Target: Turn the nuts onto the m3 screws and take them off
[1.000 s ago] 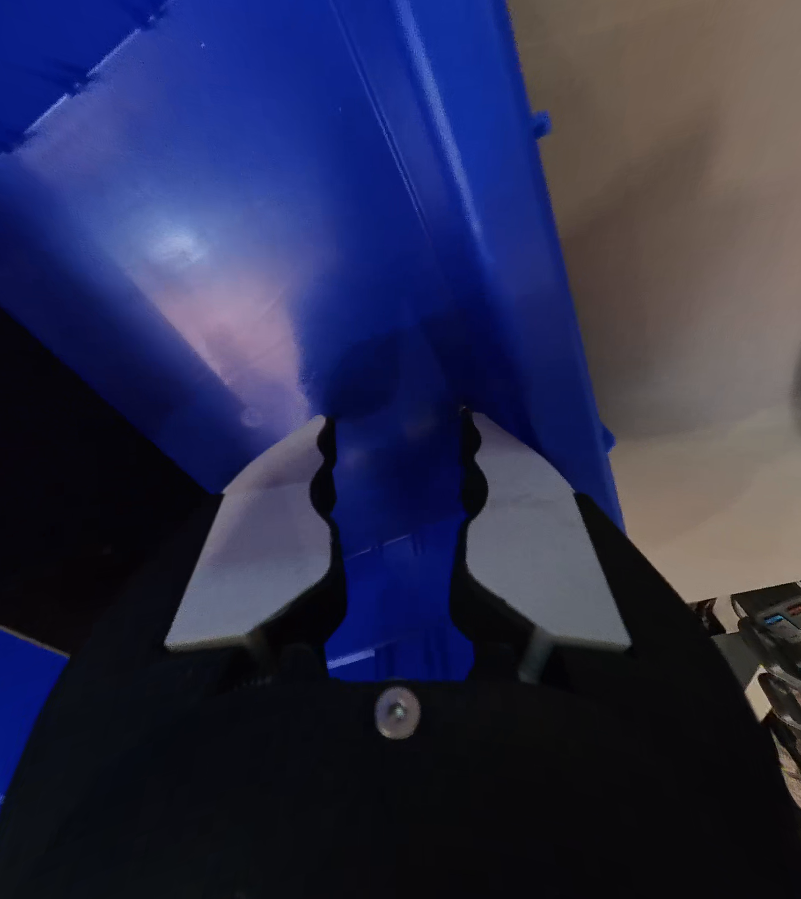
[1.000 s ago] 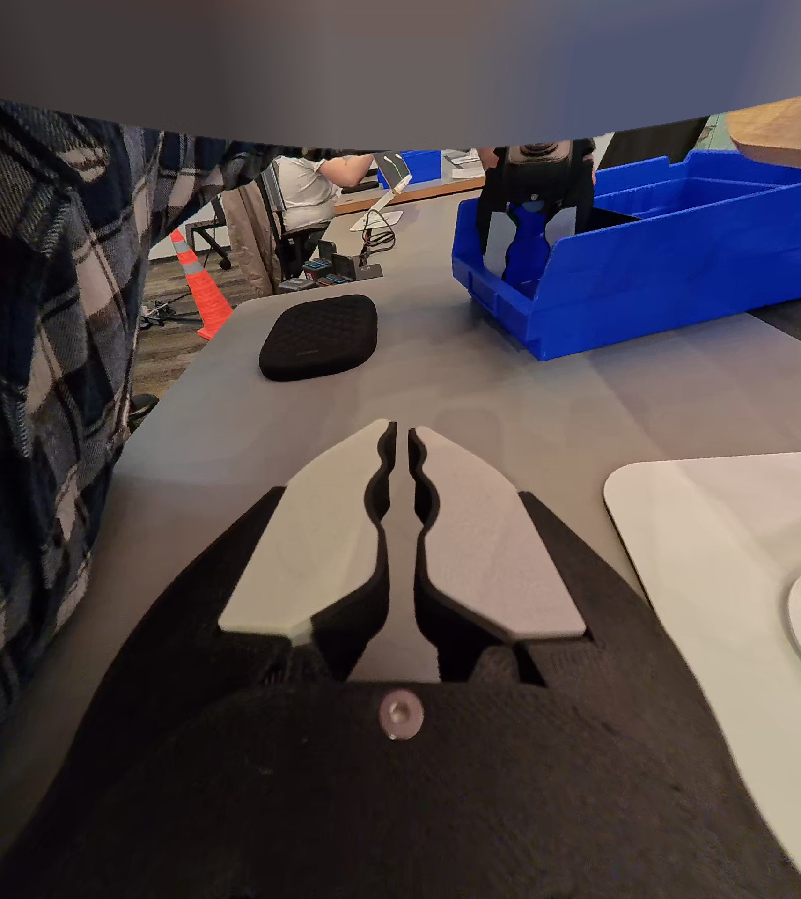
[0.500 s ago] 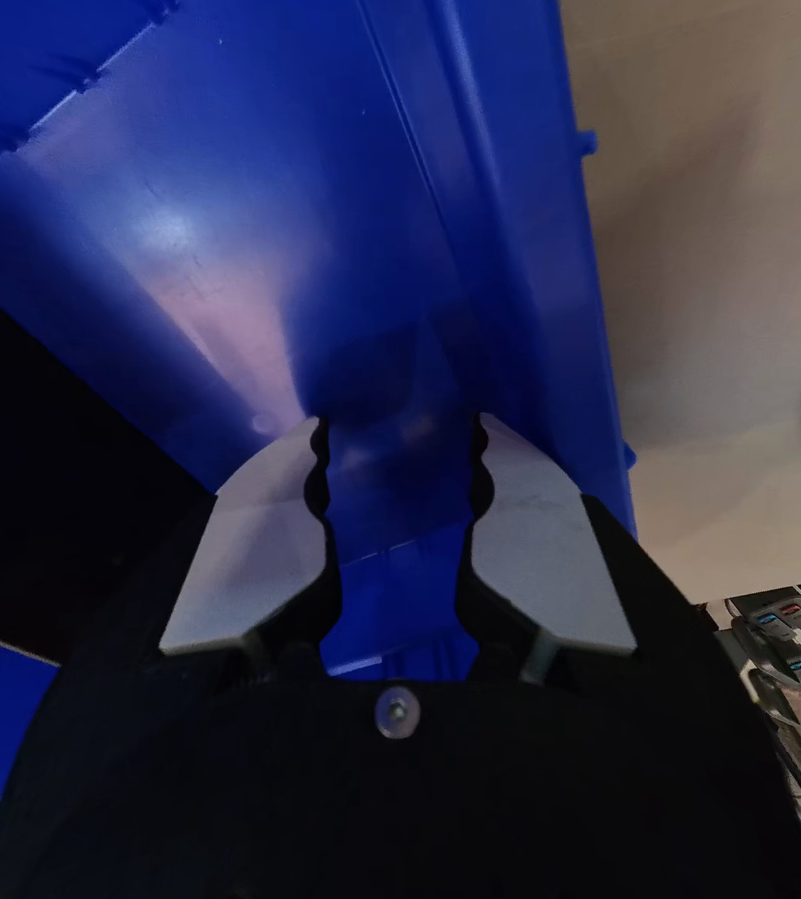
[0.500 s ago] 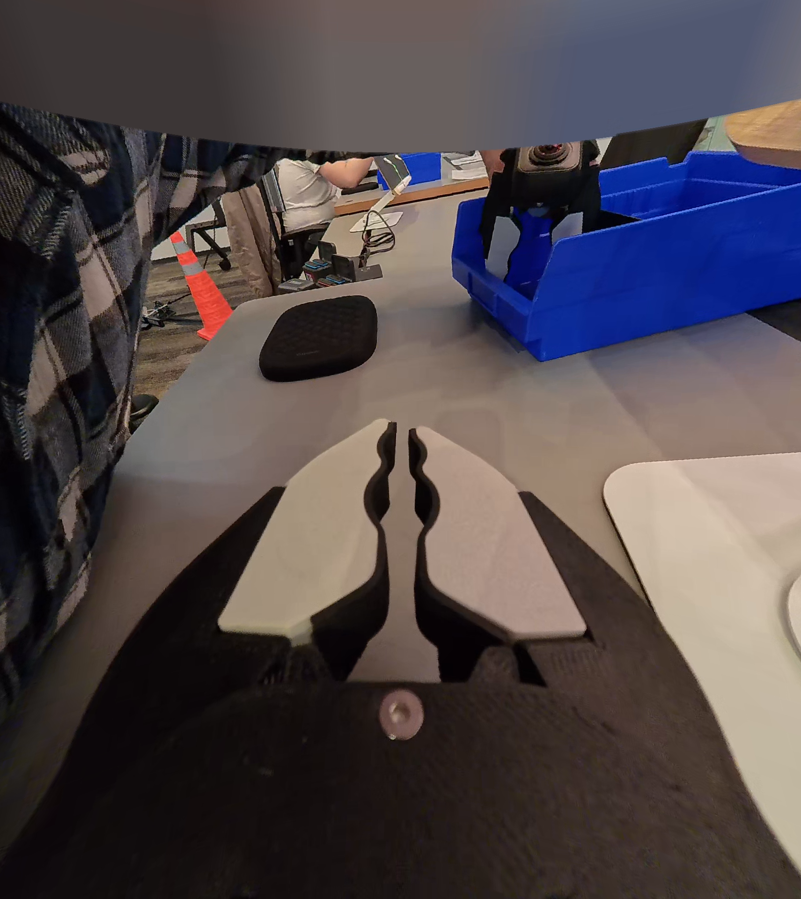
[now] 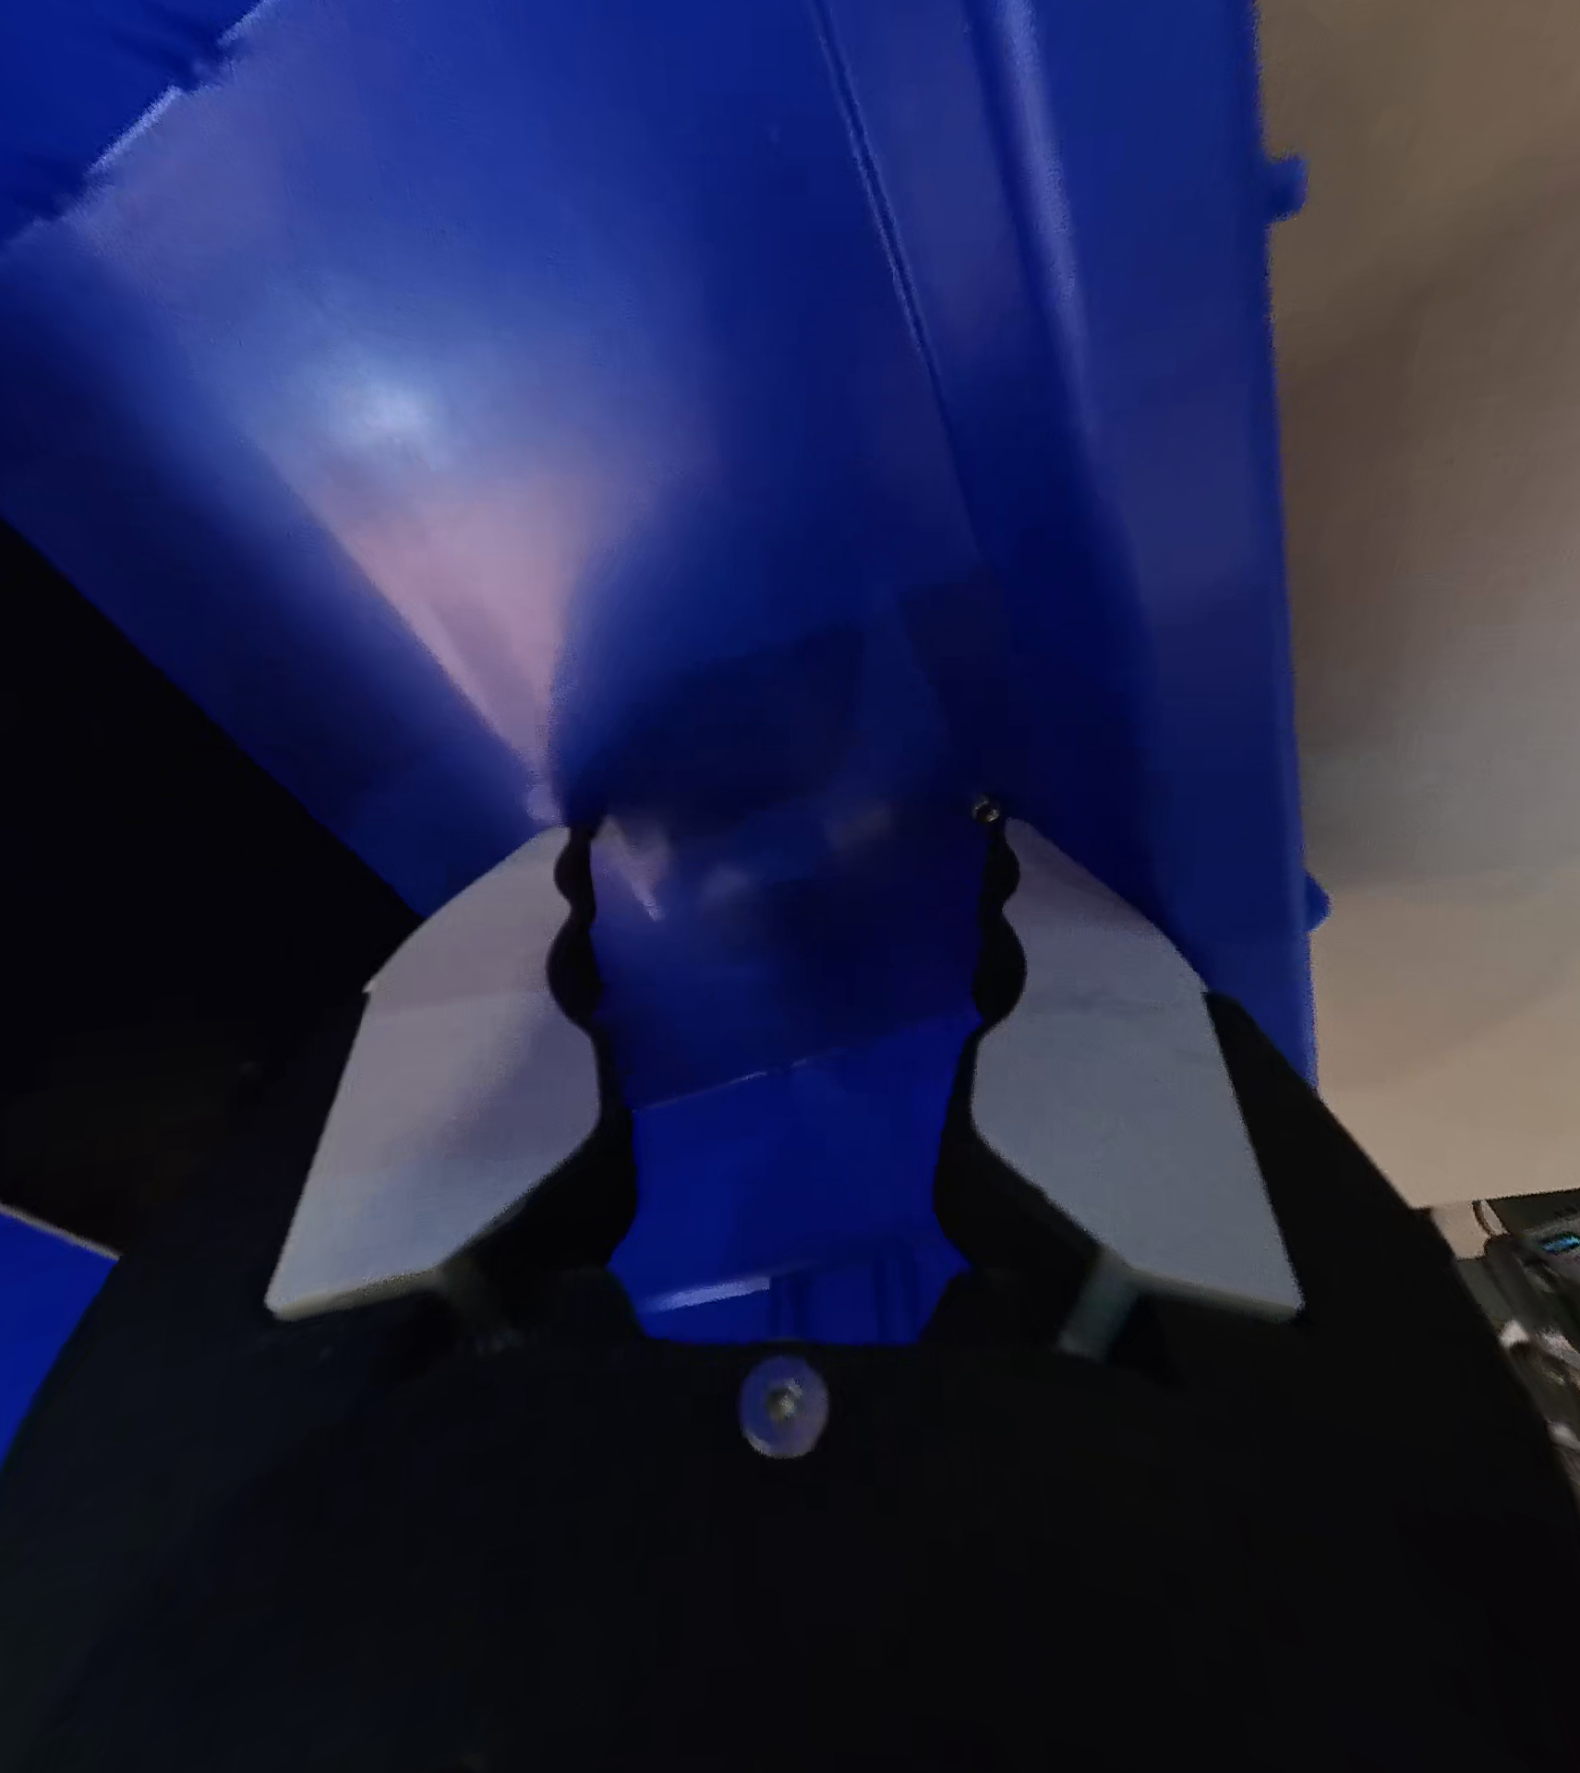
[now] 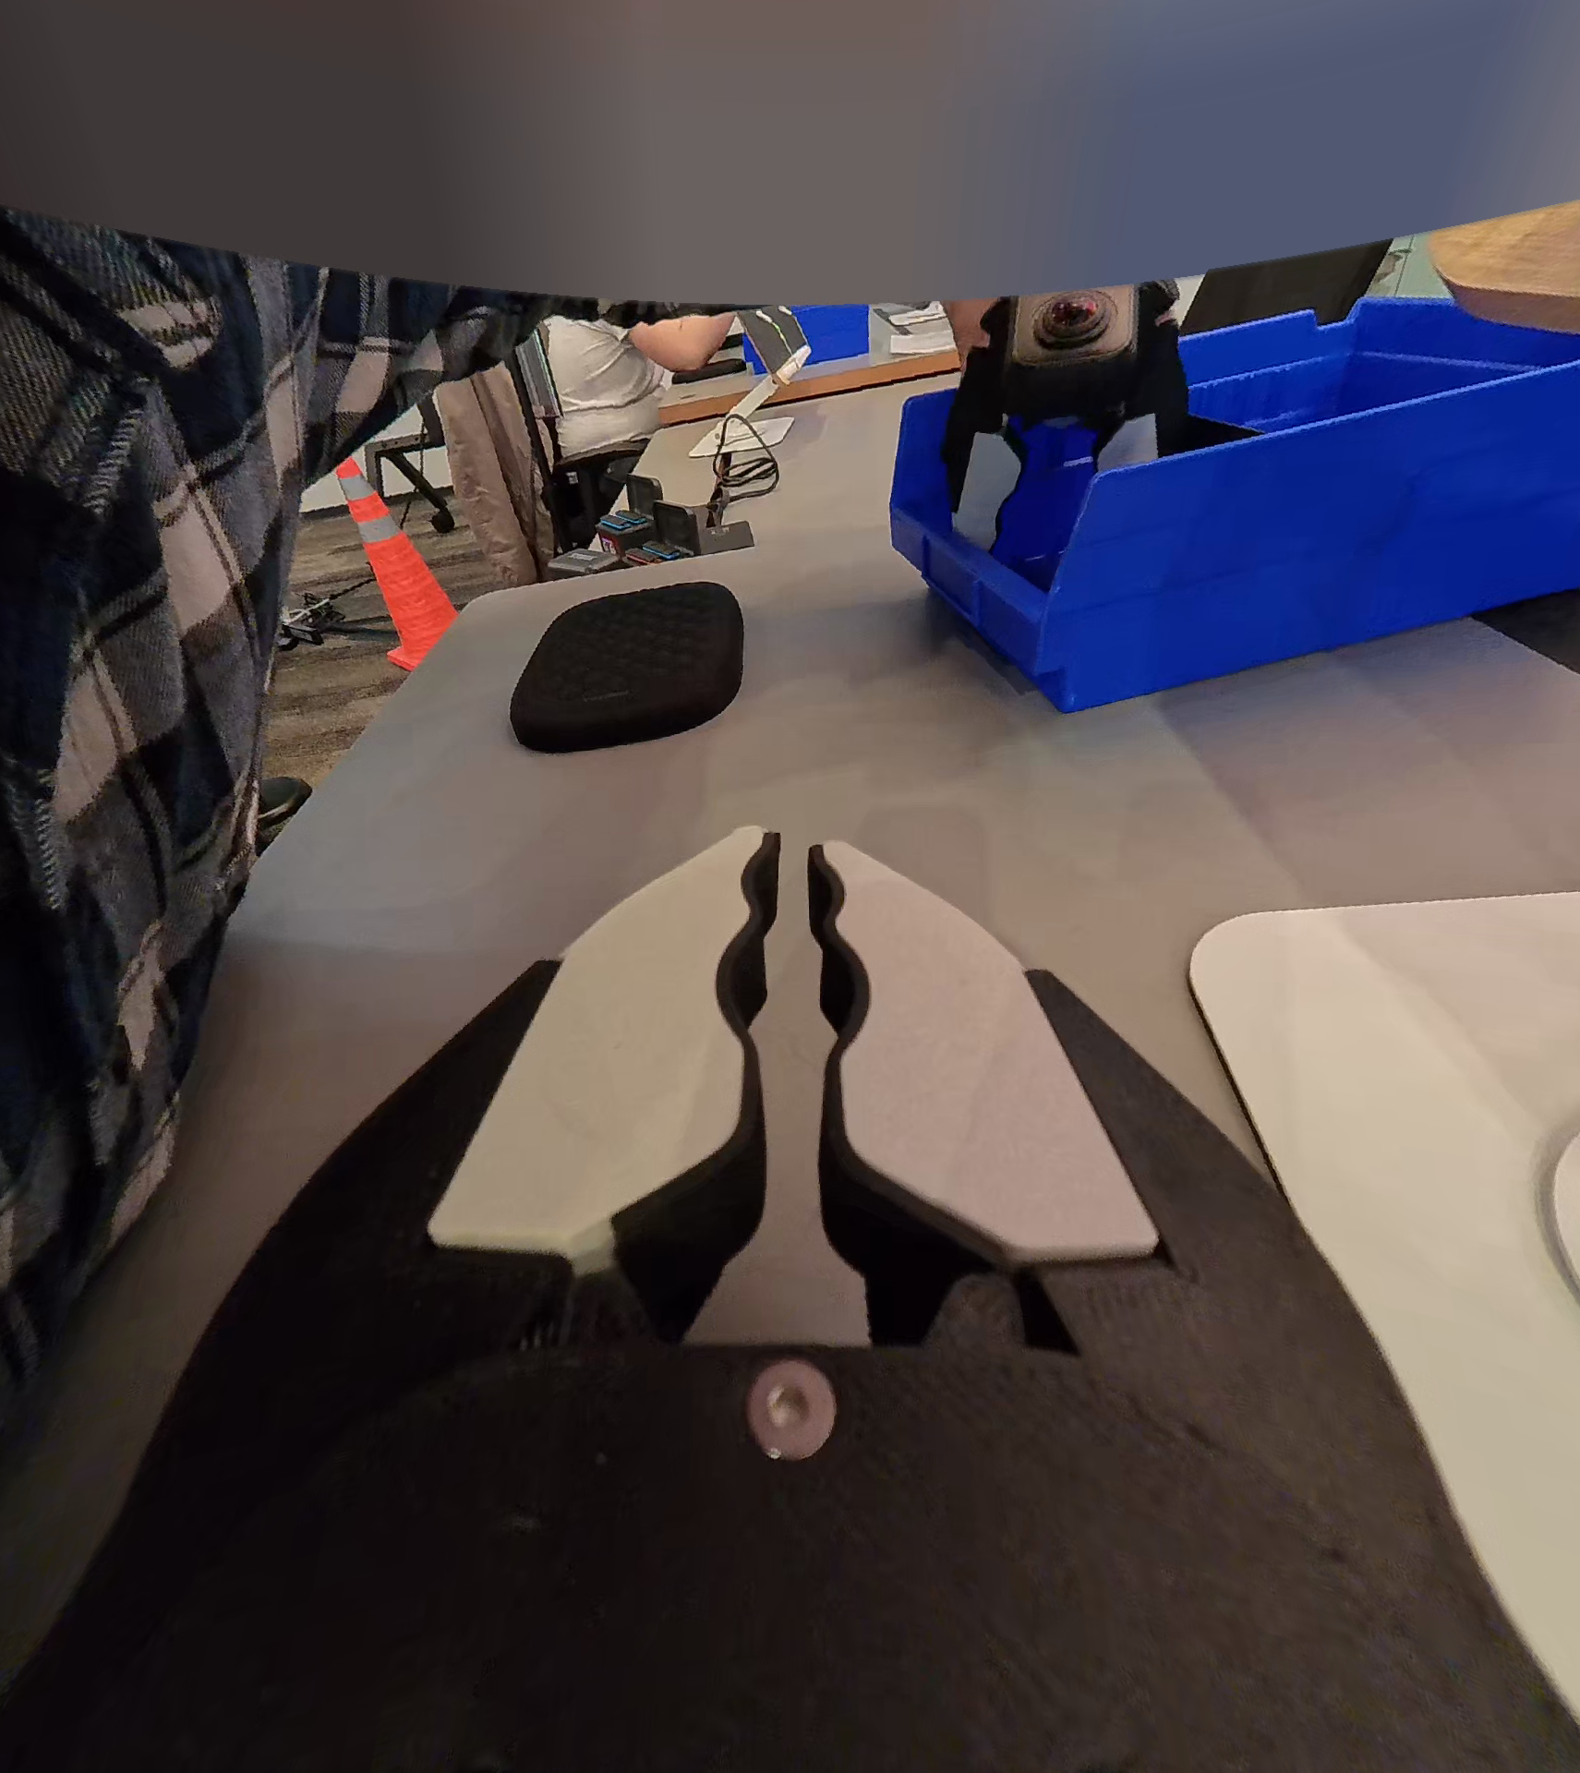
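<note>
The blue bin (image 6: pixel 1342 576) is set at the desk's far right side; the left gripper (image 5: pixel 786 835) is spread wide at its front wall, gripping nothing. The right gripper (image 6: pixel 793 844) is held almost closed, empty, above the desk (image 6: pixel 1006 768).

I'm looking down my right gripper (image 6: pixel 793 849): a black, grainy body spreading wide like a shield, one silver screw (image 6: pixel 790 1410) dead centre. Two pale grey fingers (image 6: pixel 623 1055) taper forward, each lined with a wavy black pad. My left gripper (image 5: pixel 786 844) matches: same black body, same screw, same grey fingers, with a round camera lens (image 6: pixel 1069 317) on top. There's a blue-and-grey plaid sleeve (image 6: pixel 76 672) alongside.
</note>
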Demonstrator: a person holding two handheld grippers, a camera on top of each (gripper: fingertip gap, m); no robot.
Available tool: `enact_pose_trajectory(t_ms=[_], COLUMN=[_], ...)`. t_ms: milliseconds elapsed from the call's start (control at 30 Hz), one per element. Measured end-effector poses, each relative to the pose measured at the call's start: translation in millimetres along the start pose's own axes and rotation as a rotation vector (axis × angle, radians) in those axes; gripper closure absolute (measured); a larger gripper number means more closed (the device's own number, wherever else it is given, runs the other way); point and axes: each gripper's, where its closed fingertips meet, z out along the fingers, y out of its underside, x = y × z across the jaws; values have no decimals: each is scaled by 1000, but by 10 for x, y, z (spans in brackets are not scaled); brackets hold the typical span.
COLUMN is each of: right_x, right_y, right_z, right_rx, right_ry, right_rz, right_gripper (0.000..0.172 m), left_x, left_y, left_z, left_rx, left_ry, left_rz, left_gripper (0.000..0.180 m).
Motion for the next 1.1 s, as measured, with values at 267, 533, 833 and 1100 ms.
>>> enact_pose_trajectory(t_ms=[267,533,833,1100], right_x=[-1,2,9,15], right_y=[3,2,6,11], right_z=[2,0,-2,-3], right_rx=[-2,-2,-4,-6], right_ry=[1,0,0,1], right_rz=[-1,-2,-3,-5], right_gripper=[166,166,165,165], left_x=[-68,-79,-107,-262], left_y=[13,-42,-18,31], left_z=[-3,-50,-28,-49], left_rx=[-3,44,17,-6], left_ry=[-34,-22,-44,-133], left_rz=[-31,-55,-68,-87], left_gripper=[93,93,93,108])
